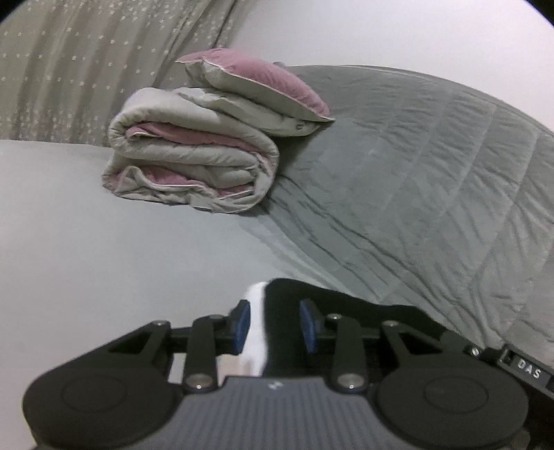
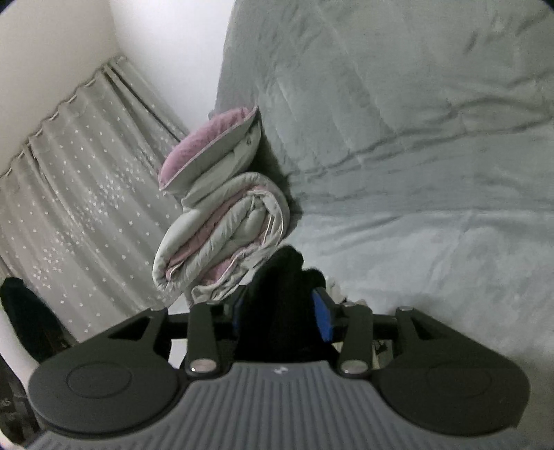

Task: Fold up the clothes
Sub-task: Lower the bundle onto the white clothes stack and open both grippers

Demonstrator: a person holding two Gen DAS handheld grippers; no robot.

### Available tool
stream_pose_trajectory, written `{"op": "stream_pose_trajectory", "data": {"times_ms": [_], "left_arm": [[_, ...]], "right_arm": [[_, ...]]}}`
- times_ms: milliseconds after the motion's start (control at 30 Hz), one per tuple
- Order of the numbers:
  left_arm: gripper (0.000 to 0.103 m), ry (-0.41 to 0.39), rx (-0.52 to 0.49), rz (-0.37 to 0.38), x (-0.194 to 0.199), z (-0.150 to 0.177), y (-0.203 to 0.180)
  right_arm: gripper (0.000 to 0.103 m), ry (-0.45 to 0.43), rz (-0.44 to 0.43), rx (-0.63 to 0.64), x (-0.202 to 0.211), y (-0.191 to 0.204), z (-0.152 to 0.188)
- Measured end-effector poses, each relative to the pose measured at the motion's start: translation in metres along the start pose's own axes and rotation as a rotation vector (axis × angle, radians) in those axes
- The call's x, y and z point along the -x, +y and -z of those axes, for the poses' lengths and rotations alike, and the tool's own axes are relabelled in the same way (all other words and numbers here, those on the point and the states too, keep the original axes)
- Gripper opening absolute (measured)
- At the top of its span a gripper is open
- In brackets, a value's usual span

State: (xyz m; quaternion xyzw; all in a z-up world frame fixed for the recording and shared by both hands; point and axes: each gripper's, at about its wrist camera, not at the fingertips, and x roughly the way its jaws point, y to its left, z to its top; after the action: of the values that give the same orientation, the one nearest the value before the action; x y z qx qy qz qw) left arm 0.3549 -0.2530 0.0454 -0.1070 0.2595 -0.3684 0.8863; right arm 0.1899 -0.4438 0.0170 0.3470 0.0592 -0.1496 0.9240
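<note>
black garment with a white band (image 1: pixel 277 322) sits between the blue pads of the left hand-held gripper (image 1: pixel 277 323), low in the left wrist view. white band runs along its left side, right by the left pad (image 1: pixel 242 320); black part fills the rest of the gap. right pad (image 1: pixel 308 325) looks clear of the cloth, so jaws part-open around it, pads not pressing as far as i can see. the garment trails off to the right behind the linkage over the bed.

right wrist view: same dark cloth (image 2: pixel 280 301) bunched between the pads of the right hand-held gripper (image 2: pixel 280 311). right blue pad (image 2: pixel 322 316) shows fully and stands a little off the cloth; left pad mostly hidden behind it. reads as loosened, cloth in the gap but not clamped.

garment lies at the near edge of the bed, on the pale grey sheet (image 1: pixel 104 259).

beyond it: folded grey and mauve padded duvet (image 1: pixel 190 166) on the sheet, with a mauve and grey pillow (image 1: pixel 256 86) stacked on top, tilted. a grey quilted, creased bedspread (image 1: pixel 432 173) covers the rest of the bed, touching the duvet's right side.

behind: grey curtain with small white stars (image 1: pixel 69 69), white wall (image 1: pixel 381 31). dark shape at the left edge of the right wrist view (image 2: pixel 24 311), can't tell what it is.
</note>
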Motion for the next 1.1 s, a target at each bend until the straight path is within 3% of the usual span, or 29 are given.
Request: {"op": "stream_pose_trajectory", "data": {"times_ms": [100, 200, 367, 533, 633, 833, 900, 1100], "left_arm": [[0.029, 0.025, -0.017, 0.030, -0.004, 0.011, -0.008], [0.029, 0.046, -0.037, 0.012, -0.011, 0.020, -0.015], [0.029, 0.053, -0.032, 0.000, 0.004, 0.024, -0.022], [0.032, 0.101, -0.071, -0.062, 0.030, 0.027, -0.032], [0.041, 0.147, -0.084, -0.109, 0.049, 0.030, -0.038], [0.071, 0.247, -0.086, -0.205, 0.086, 0.041, -0.045], [0.079, 0.266, -0.085, -0.228, 0.101, 0.046, -0.047], [0.096, 0.282, -0.120, -0.328, 0.142, 0.058, -0.058]], "right_arm": [[0.032, -0.055, 0.003, 0.050, 0.006, 0.008, -0.001], [0.032, -0.087, 0.016, 0.081, 0.008, 0.011, -0.001], [0.032, -0.037, 0.039, 0.108, 0.007, 0.016, 0.000], [0.033, 0.009, 0.065, 0.134, 0.020, 0.028, 0.002], [0.037, 0.050, 0.089, 0.162, 0.033, 0.039, 0.003], [0.047, 0.143, 0.133, 0.245, 0.063, 0.059, 0.010], [0.060, 0.170, 0.138, 0.265, 0.073, 0.063, 0.015], [0.075, 0.245, 0.124, 0.312, 0.098, 0.072, 0.028]]}}
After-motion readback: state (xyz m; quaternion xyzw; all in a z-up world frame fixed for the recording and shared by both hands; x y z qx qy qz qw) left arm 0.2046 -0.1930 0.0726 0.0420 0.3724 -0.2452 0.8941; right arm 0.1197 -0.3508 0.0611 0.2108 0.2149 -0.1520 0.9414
